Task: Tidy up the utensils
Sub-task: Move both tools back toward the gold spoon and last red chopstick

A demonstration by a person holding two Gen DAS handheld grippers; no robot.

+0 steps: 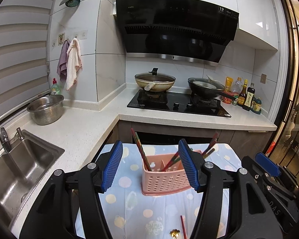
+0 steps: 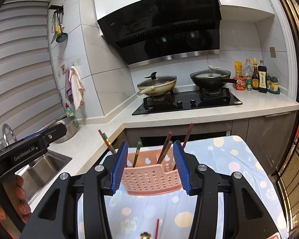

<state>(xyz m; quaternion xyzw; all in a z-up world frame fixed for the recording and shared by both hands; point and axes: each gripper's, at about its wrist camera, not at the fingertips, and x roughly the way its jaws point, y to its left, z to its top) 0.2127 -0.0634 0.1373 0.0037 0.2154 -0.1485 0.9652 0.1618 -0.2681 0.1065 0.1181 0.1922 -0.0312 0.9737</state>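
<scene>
A pink perforated utensil caddy (image 1: 165, 179) stands on a small table with a blue dotted cloth (image 1: 133, 205); several red chopsticks (image 1: 141, 151) stick up from it. My left gripper (image 1: 150, 167) is open and empty, its jaws wide either side of the caddy, above and short of it. My right gripper (image 2: 152, 168) is open and empty too, with the caddy (image 2: 151, 177) between its blue pads. A loose red chopstick (image 1: 183, 226) and a gold spoon end (image 1: 174, 234) lie on the cloth near the front edge; both show in the right wrist view, the chopstick (image 2: 157, 229) and spoon (image 2: 145, 235).
A white L-shaped counter (image 1: 79, 127) holds a steel sink (image 1: 24, 169), a steel colander bowl (image 1: 45, 108) and a black hob with two lidded pans (image 1: 155, 81). Sauce bottles (image 1: 247, 95) stand at the right. The right gripper's body (image 1: 269, 171) is beside my left one.
</scene>
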